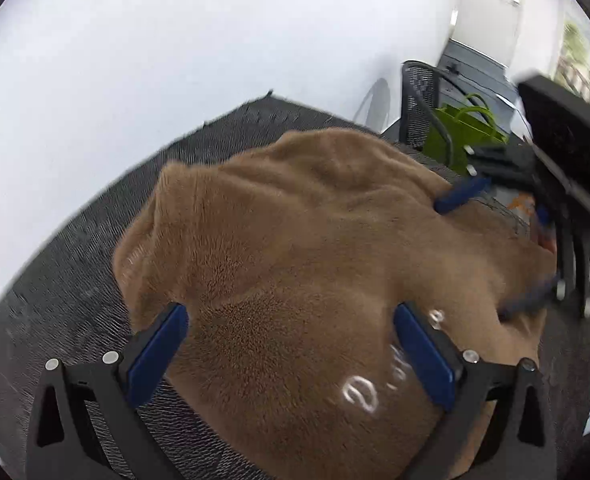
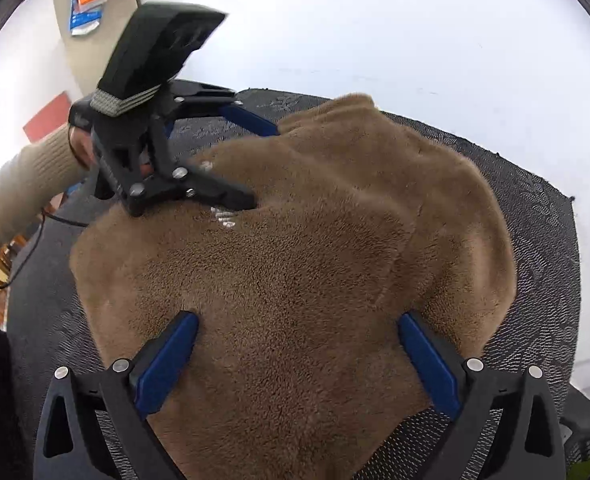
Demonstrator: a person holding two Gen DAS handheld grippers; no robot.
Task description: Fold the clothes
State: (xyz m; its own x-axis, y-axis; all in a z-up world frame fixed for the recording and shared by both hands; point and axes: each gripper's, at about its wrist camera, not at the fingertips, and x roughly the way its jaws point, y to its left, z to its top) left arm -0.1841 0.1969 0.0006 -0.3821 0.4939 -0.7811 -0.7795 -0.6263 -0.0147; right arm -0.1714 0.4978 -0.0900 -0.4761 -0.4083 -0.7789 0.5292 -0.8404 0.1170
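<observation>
Lying bunched on the dark woven mat (image 1: 75,280), the brown fleece garment (image 1: 295,240) sits under both your tools. Your left gripper (image 1: 291,316) and right gripper (image 2: 297,322) each hover spread wide, grasping nothing. White wall (image 1: 175,40) rises behind; a green bag (image 1: 463,136) stands by a mesh chair (image 1: 419,100).

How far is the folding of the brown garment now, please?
Done: the brown fleece garment lies bunched, apparently folded over, on the dark mat. In hand: nothing; left gripper and right gripper are open over it. Left: flattening and neat folds.
</observation>
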